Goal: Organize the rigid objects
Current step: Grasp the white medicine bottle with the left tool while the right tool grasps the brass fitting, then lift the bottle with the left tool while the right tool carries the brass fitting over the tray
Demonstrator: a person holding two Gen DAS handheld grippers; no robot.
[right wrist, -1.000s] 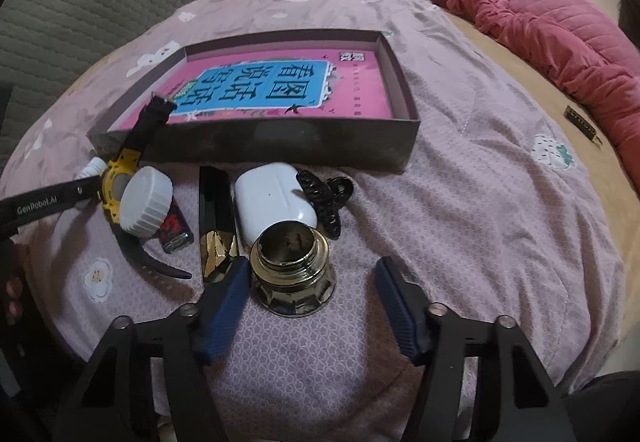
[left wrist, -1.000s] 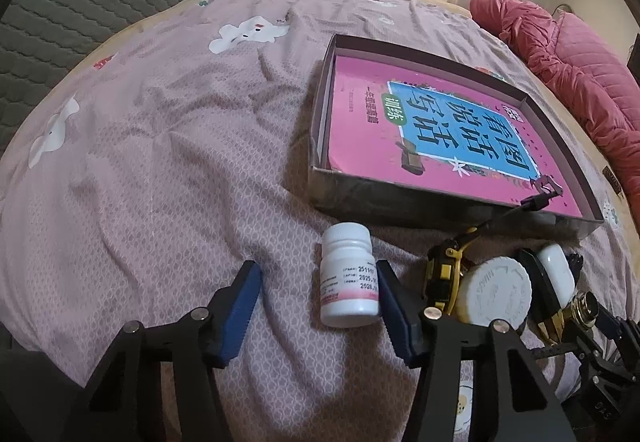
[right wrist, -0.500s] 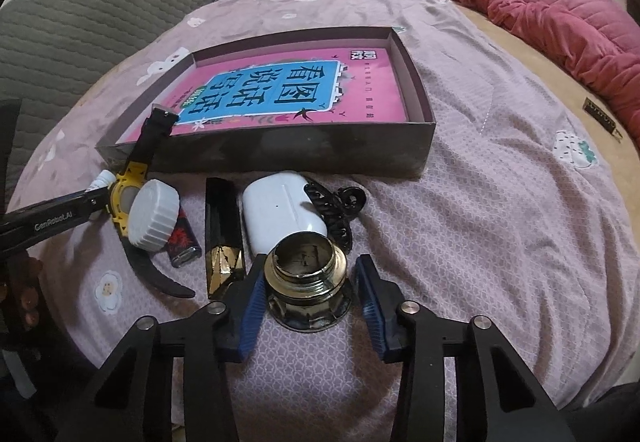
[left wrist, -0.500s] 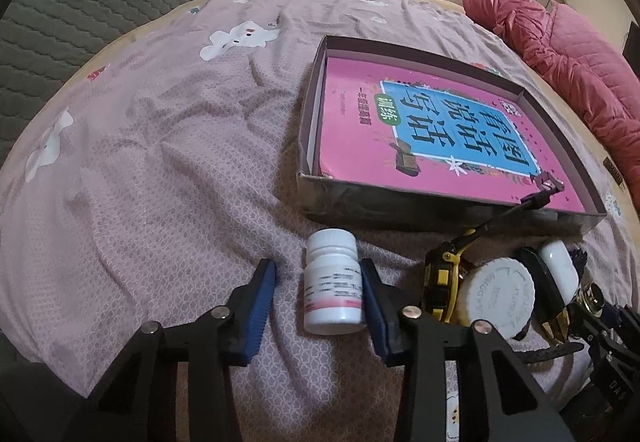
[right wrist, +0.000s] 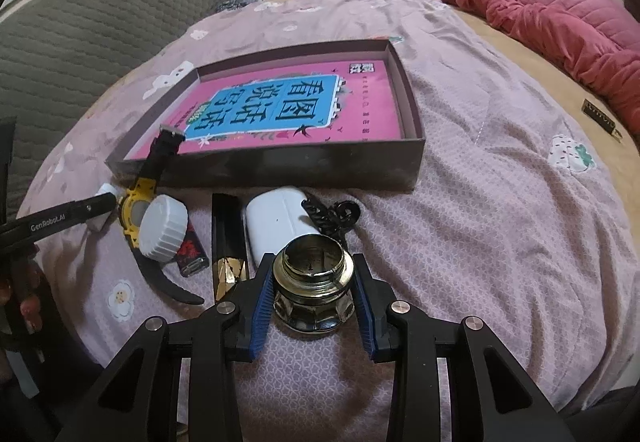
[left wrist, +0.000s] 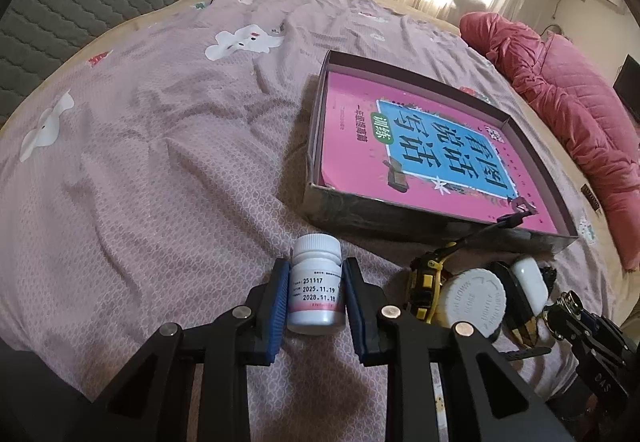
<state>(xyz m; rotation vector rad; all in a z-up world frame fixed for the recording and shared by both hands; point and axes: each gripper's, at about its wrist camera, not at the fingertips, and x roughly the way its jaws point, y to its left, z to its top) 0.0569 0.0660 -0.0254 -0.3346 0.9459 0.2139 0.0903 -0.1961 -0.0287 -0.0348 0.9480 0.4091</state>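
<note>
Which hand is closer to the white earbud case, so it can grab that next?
Right. The right gripper, closing around the glass jar, sits just before the white earbud case; the left gripper is off beside it.

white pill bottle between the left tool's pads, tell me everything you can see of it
The white pill bottle is a small plastic-looking cylinder with a ribbed white screw cap, closed. Its white label carries printed dates and a pink band near the base. It stands upright on the mauve bedsheet, just in front of the near wall of the shallow box and apart from it. The left tool is closing on it, its blue pads flanking the label at both sides and seemingly touching it.
</note>
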